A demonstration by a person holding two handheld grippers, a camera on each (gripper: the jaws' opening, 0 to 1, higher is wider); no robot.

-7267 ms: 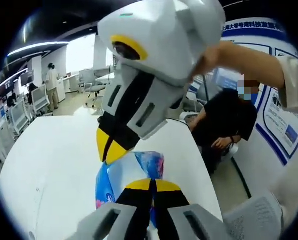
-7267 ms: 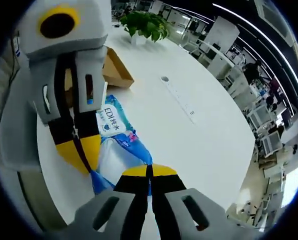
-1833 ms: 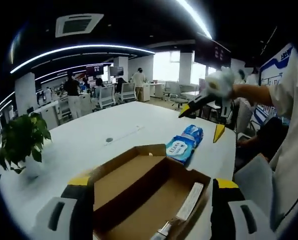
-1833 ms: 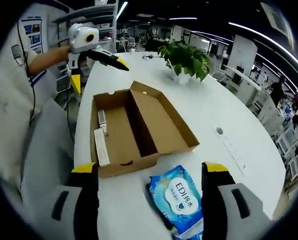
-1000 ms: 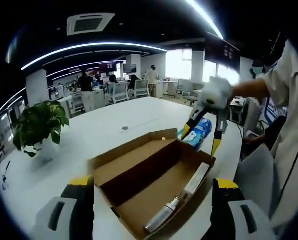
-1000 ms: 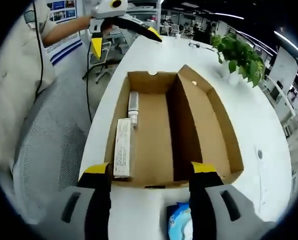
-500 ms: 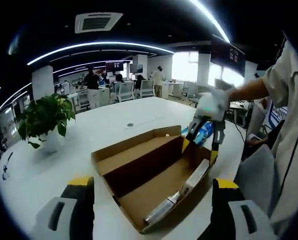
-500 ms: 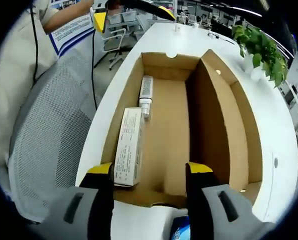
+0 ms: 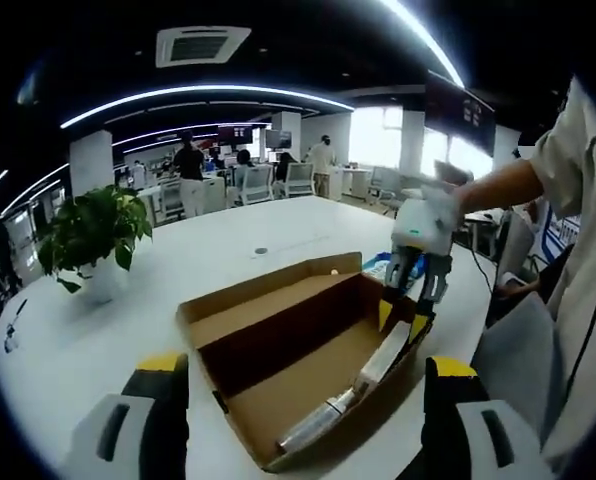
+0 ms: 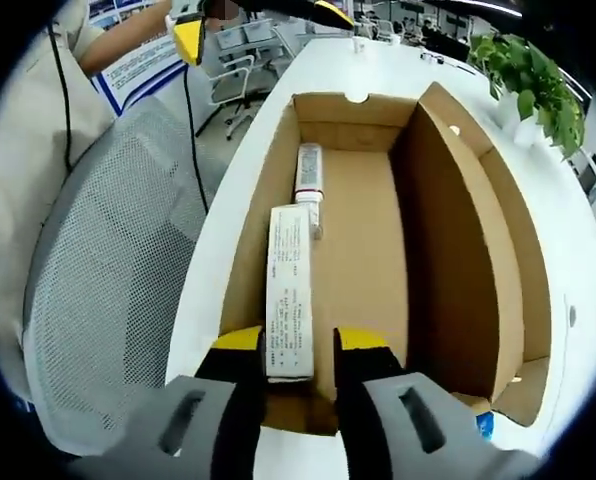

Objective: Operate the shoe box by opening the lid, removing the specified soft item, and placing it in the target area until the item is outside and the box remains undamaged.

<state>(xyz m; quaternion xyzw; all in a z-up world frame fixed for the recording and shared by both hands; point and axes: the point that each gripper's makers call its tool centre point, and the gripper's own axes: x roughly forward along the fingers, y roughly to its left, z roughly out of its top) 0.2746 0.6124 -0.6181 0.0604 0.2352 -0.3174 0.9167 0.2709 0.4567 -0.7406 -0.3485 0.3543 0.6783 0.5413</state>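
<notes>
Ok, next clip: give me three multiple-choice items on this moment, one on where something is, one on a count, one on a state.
1. Where is the long white carton lying?
A. On the table beside the plant
B. Inside the open shoe box, along its left wall in the right gripper view
C. On the mesh chair

2. How many items lie on the box floor?
A. Two
B. Four
C. None

3. How do the jaws of the right gripper stand?
A. Wide apart above the plant
B. Pressed flat on the table
C. Narrowed on either side of the carton's near end

Answers: 1 B, the carton rests on the cardboard floor by that wall. 2 A, the carton and a white tube beyond it. 3 C, the yellow tips flank the carton's end; whether they touch it cannot be told.
</notes>
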